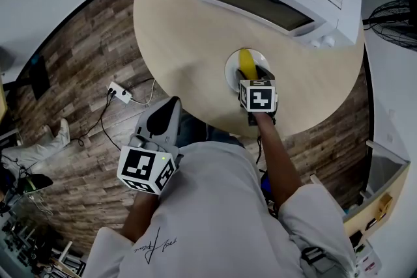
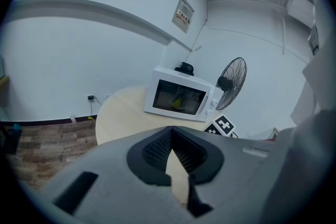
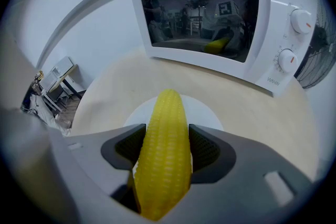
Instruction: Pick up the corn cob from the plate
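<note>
Clamping the corn cob (image 3: 164,160) from both sides with the right gripper (image 3: 167,136), dark pads pressed against the yellow kernels, cob running lengthwise along the jaws with its rounded tip poking out beyond them. Sitting directly over the white plate (image 3: 210,113), tip well inside the plate's rim; impossible to tell whether touching the plate or just clear of it. Showing the cob as the plate's one visible load. Reaching in from the plate's near side, arm stretched over the desk's near edge.

Standing just beyond the plate, a white microwave (image 3: 210,13) with its door shut, a bare band of pale desk between the two. Lying close to the near edge of the round desk (image 1: 172,23), with open desk spreading away to the plate's left and a narrower margin to its right.

Hanging well apart from the plate, off the desk and above the wooden floor (image 1: 71,75), the left gripper (image 2: 171,134), jaws closed tip to tip with nothing between them
</note>
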`<state>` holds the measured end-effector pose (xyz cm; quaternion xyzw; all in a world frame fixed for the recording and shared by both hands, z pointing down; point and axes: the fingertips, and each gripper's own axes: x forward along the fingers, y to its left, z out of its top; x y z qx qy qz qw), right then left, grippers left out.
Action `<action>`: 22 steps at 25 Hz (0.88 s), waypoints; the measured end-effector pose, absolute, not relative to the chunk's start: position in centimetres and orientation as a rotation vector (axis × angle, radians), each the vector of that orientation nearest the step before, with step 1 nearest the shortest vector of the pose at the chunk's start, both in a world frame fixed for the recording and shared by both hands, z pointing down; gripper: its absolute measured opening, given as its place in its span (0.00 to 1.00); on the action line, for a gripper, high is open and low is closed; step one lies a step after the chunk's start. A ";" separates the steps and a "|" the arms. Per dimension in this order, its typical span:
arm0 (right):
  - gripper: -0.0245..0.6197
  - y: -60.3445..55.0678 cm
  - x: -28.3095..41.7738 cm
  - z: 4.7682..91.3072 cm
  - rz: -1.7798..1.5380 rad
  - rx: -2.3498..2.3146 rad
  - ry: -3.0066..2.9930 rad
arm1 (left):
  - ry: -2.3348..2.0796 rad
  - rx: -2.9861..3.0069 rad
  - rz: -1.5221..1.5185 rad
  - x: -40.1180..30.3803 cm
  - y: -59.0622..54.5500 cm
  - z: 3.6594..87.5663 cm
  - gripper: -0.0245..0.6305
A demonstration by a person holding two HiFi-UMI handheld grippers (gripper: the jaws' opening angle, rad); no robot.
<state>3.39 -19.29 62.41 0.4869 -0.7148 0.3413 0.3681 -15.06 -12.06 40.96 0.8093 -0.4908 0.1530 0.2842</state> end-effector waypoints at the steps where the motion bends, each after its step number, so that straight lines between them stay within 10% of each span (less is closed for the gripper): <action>1: 0.46 -19.2 3.4 62.4 0.876 1.251 -1.836 | -1.313 2.166 0.407 -15.1 -12.0 40.9 0.03; 22: 0.46 -18.8 3.3 61.3 0.864 1.247 -1.871 | -1.316 2.173 0.382 -14.9 -11.4 40.6 0.03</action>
